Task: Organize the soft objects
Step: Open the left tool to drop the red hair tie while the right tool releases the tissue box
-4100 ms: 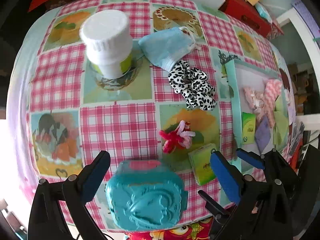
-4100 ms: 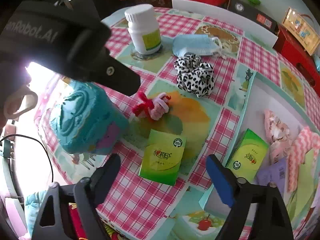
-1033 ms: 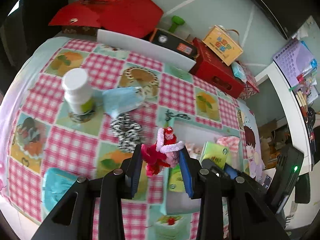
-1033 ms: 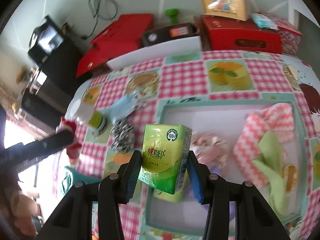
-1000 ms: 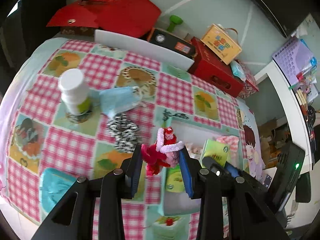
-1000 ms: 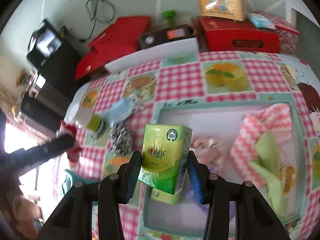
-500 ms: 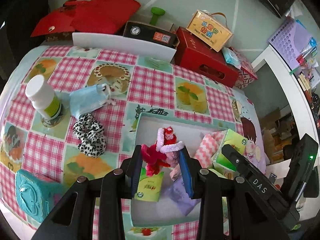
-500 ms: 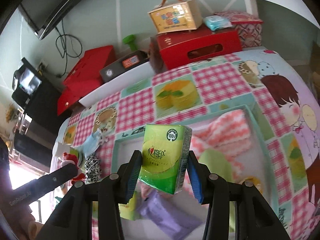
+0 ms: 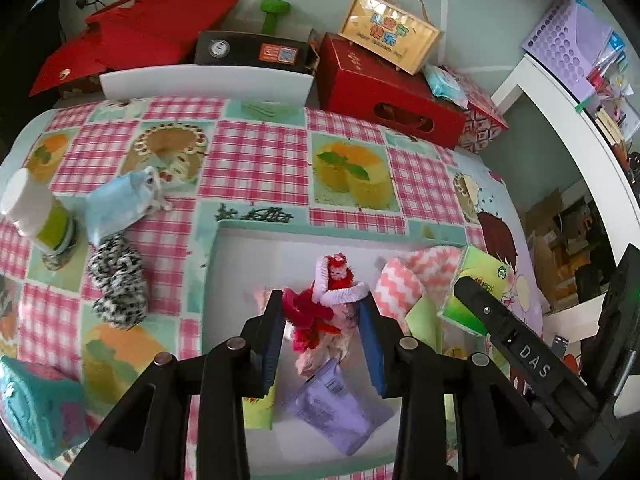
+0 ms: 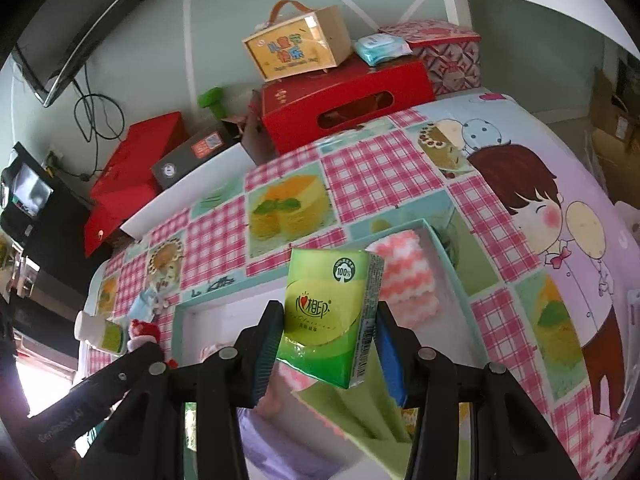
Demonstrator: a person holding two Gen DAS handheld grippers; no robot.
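Grippers both loaded above the tray (image 9: 212, 264). Left gripper (image 9: 323, 326) jaws partly closed on the pipe-cleaner toy (image 9: 320, 308): light, fuzzy, springy; grip its bundled middle. Right gripper (image 10: 328, 344) jaws partly closed on the tissue pack (image 10: 330, 316): light, squashy, slick wrapper; grip its broad sides.

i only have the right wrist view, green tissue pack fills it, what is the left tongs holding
Observer: The left tongs are shut on a red and pink fuzzy tie, over the tray.
Operator: whats in the tray under it
Observer: A purple packet lies right below the tie, a second green pack beside it.
Operator: any soft stuff left on the table
Observer: Yes, a spotted scrunchie lies left of the tray, with a blue mask just beyond it, beside a white bottle.
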